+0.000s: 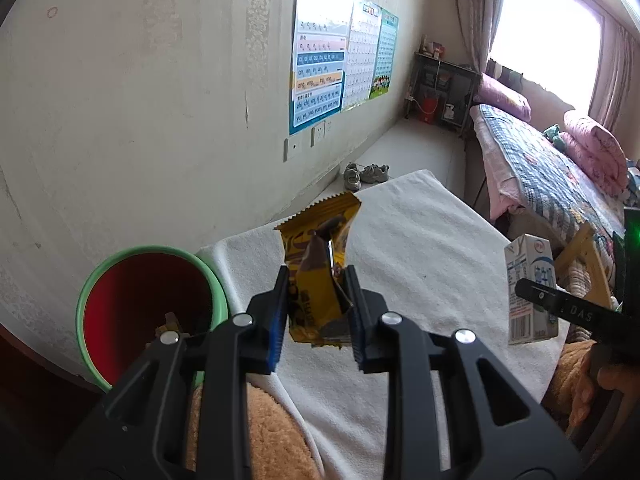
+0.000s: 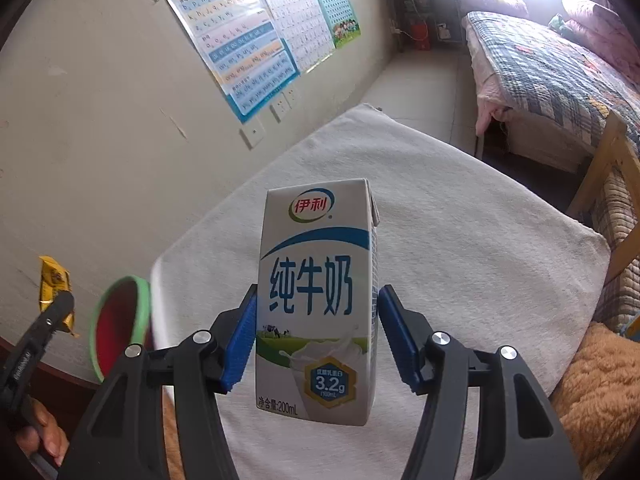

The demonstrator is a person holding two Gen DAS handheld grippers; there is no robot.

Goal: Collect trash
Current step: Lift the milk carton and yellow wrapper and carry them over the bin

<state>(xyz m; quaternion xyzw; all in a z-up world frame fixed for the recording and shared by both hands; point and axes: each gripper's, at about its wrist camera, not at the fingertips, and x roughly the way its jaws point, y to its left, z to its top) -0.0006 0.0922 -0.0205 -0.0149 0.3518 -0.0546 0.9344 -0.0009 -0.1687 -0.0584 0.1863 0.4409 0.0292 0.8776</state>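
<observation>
A: What do the two grippers carry?
B: The left hand-held gripper (image 1: 318,300) is clamped on one crinkled yellow foil snack wrapper (image 1: 320,264); the right hand-held gripper (image 2: 316,340) grips one white-and-blue cardboard milk carton (image 2: 318,300).
A: And below?
B: Both hang above the white-clothed worktop (image 1: 420,240), one green-rimmed red plastic bin (image 1: 140,304) beside it.

The wrapper (image 1: 318,276) sits between the left tongs (image 1: 318,304), with the bin (image 1: 148,308) to their left. The milk box (image 2: 318,300) sits between the right tongs (image 2: 318,332), above the cloth-covered table (image 2: 460,248).
</observation>
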